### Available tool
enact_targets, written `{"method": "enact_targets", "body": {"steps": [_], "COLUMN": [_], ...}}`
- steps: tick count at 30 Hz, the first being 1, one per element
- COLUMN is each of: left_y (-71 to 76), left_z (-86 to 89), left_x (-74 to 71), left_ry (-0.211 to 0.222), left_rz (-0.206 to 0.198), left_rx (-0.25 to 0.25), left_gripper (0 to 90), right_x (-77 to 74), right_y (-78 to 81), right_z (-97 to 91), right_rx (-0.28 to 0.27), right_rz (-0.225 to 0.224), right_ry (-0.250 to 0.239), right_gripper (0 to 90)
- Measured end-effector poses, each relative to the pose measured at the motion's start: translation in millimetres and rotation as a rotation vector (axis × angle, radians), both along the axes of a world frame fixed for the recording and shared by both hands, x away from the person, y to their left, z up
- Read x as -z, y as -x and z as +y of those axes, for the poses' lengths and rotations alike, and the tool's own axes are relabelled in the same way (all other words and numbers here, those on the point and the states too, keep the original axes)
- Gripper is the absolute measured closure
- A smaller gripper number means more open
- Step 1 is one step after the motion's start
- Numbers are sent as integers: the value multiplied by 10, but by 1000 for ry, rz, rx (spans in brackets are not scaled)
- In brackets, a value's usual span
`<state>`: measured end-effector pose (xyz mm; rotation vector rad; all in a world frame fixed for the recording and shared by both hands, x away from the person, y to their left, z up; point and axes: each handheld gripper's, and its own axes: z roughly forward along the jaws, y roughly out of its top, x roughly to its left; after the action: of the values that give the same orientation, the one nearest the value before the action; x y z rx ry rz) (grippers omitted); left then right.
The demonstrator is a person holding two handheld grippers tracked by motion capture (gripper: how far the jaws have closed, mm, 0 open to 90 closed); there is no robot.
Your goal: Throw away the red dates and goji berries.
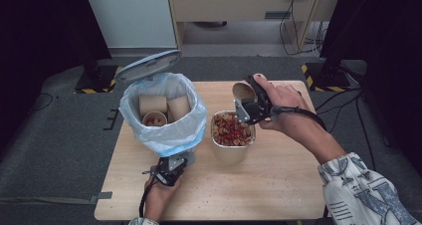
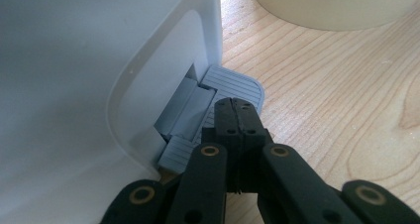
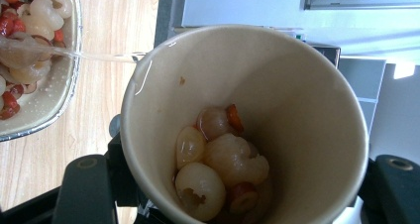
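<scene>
Left gripper (image 1: 175, 168) low at front of white pedal bin (image 1: 164, 120), jaws pressed together on its grey foot pedal (image 2: 233, 85); lid (image 1: 148, 65) up, blue liner holding paper cups (image 1: 164, 108). Right gripper (image 1: 249, 105) clamps a tilted paper cup (image 3: 247, 120) with pale fruit pieces (image 3: 218, 164) inside, thin liquid stream running into metal bowl (image 1: 231, 153) of fruit on wooden table (image 1: 278, 185)

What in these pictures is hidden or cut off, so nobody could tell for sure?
- Bin bottom, high view: hidden by the cups and bag.
- Paper cup outside, right gripper view: the gripper's jaws sit behind it, their contact unseen.
- Pedal, left gripper view: partly covered by the left gripper.
</scene>
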<state>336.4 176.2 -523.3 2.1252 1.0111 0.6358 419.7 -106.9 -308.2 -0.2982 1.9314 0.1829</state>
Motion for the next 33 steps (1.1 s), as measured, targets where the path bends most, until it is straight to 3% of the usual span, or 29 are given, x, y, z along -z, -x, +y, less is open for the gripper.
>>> {"method": "enact_targets", "body": {"steps": [11, 15, 18, 20, 22, 26, 33], "left_y": [-1, 0, -1, -2, -2, -2, -2], "left_z": [0, 0, 0, 2, 3, 4, 4], "left_x": [1, -1, 1, 0, 0, 0, -1], "left_ry": [1, -1, 1, 1, 2, 2, 2], "left_rz": [0, 1, 0, 1, 2, 2, 3], "left_rx": [2, 2, 1, 4, 4, 4, 4], "left_gripper": [900, 900, 900, 900, 900, 900, 900], "right_x": [-21, -42, 7, 18, 17, 53, 64], "right_y": [-1, 35, 53, 37, 20, 22, 21], "right_z": [13, 63, 111, 112, 103, 117, 103], "right_rx": [0, 4, -10, -2, 12, 5, 9], "right_rz": [-23, -87, -151, -183, -193, -206, -210], "right_ry": [34, 112, 224, 265, 258, 302, 301], "right_gripper": [304, 307, 308, 308, 309, 310, 310]}}
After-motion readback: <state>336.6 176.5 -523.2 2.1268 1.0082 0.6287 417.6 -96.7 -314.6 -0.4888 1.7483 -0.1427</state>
